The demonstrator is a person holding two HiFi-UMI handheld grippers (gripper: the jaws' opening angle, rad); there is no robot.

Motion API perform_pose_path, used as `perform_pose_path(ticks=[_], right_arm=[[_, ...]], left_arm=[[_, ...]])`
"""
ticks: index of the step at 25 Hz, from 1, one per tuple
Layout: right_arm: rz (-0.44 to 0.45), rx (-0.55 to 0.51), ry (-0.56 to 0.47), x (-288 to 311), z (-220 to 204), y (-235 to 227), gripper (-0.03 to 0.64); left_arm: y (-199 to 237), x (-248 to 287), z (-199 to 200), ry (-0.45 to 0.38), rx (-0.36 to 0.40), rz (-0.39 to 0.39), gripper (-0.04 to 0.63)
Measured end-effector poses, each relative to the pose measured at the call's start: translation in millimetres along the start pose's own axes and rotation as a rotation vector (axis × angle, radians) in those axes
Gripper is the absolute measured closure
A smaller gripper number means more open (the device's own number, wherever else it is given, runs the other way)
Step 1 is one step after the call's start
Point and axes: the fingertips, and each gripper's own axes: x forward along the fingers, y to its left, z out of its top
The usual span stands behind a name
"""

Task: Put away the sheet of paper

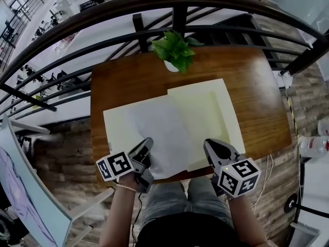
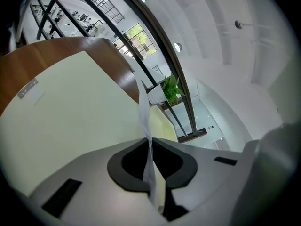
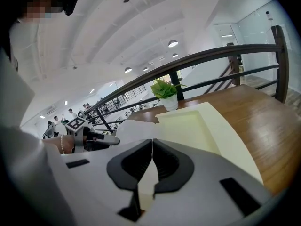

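A white sheet of paper point(image 1: 159, 133) lies across an open pale yellow folder point(image 1: 216, 107) on the wooden table point(image 1: 257, 86). My left gripper point(image 1: 148, 144) is at the sheet's near left corner and is shut on it. In the left gripper view the paper point(image 2: 143, 107) runs edge-on up out of the closed jaws of the left gripper point(image 2: 150, 140). My right gripper point(image 1: 208, 145) sits low at the near edge of the folder's right flap. In the right gripper view its jaws point(image 3: 152, 140) are closed, with cream folder point(image 3: 188, 126) material showing between them.
A small potted plant point(image 1: 175, 50) stands at the table's far edge, in front of a dark metal railing point(image 1: 154, 9). The person's legs are at the near edge of the table. A water bottle point(image 1: 313, 145) lies on the floor to the right.
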Motion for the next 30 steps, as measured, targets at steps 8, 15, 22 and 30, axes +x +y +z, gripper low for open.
perform_pose_path(ticks=[8,15,22,30], right_arm=[[0.01,0.013,0.009,-1.5,1.2,-12.6,0.589],[0.001,0.033,0.013,-6.3,1.3,-29.8,0.589],[0.009,0.049,0.021,-11.2,-0.1,-41.9,0.589],[0.006,0.058,0.014,-18.7,2.5,-57.6,0.589]], left_arm=[[-1.9,15.2,5.7,-0.006,-0.013,0.013,0.567],[-5.2,32.0,0.6,0.013,-0.015,0.019,0.568],[-19.5,52.1,-5.9,0.039,-0.018,0.002,0.567],[-30.9,71.8,-13.3,0.054,0.005,0.013,0.566]])
